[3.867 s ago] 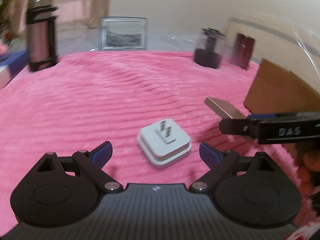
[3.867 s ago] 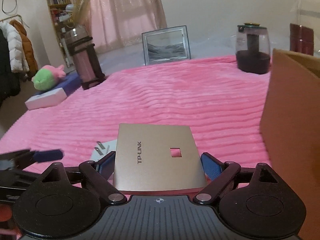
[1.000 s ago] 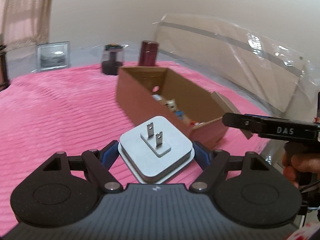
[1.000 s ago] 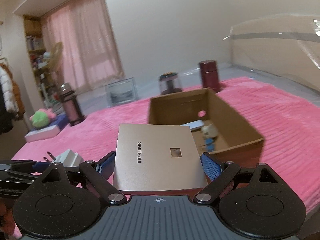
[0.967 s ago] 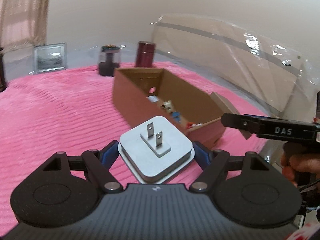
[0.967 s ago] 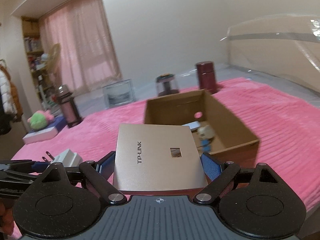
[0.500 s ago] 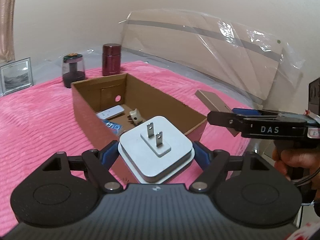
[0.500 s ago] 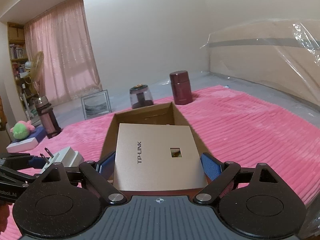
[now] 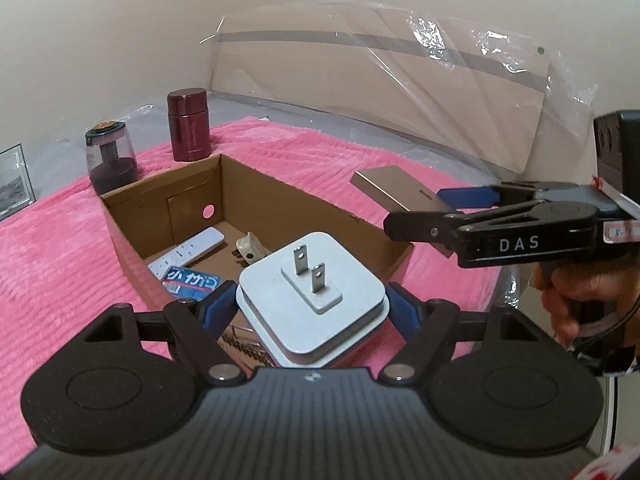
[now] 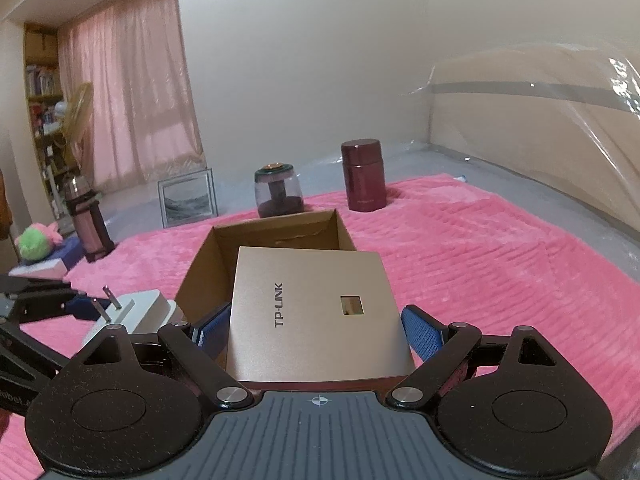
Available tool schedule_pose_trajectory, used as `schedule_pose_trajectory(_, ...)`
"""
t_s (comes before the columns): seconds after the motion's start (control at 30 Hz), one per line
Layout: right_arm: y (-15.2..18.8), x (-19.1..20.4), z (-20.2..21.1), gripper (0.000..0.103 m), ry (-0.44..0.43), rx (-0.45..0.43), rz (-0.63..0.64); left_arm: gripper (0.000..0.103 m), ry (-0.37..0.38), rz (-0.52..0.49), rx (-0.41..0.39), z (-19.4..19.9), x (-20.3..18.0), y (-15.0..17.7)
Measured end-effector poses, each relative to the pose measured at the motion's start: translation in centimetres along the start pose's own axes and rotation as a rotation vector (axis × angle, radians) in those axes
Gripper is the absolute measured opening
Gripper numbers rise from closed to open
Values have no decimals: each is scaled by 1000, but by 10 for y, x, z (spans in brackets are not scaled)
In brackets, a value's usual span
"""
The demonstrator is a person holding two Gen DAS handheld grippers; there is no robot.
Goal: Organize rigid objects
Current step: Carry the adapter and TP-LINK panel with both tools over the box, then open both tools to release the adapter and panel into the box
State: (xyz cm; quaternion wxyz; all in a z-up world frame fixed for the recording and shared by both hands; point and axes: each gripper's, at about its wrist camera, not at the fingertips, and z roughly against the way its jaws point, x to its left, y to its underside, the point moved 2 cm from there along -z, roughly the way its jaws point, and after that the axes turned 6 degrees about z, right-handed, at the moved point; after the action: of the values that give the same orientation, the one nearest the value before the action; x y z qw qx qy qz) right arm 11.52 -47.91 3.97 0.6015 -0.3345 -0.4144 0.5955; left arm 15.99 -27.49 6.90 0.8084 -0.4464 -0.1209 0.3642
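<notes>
Over the open brown cardboard box (image 9: 280, 204), the left gripper (image 9: 310, 308) clamps a white two-prong plug adapter (image 9: 312, 292) and the right gripper (image 10: 316, 326) a flat gold TP-LINK panel (image 10: 312, 312) — carrying stage, I judge — next, lower each inside and release.

left gripper (image 9: 311, 312) tilts downward, pads clamped on something wide. right gripper (image 10: 318, 330) sits alongside, jaws wide and gripping too, a hand (image 9: 582, 300) on its handle.

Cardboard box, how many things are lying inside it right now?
3 visible in the cardboard box: a white remote, a blue packet, a small white plug. The held charger may hide more.
</notes>
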Motion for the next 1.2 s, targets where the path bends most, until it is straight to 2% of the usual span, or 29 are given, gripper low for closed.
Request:
schedule_pose_trajectory(0.3,-24,-3,-36,86,-57,40,156,76,-3,-82,39,-27,25,-32)
schedule_pose_trajectory(0.47,-30,-1,-73,86,-83,121,282,76,1,-136,90,-52,39,-48)
schedule_pose_trajectory(0.83,-1,24,-135,86,-129,322,744,76,18,-289,250,-102,47,-42)
schedule_pose_trajectory(1.2,22,30,-165,86,-197,431,982,76,26,-391,357,-134,46,-33)
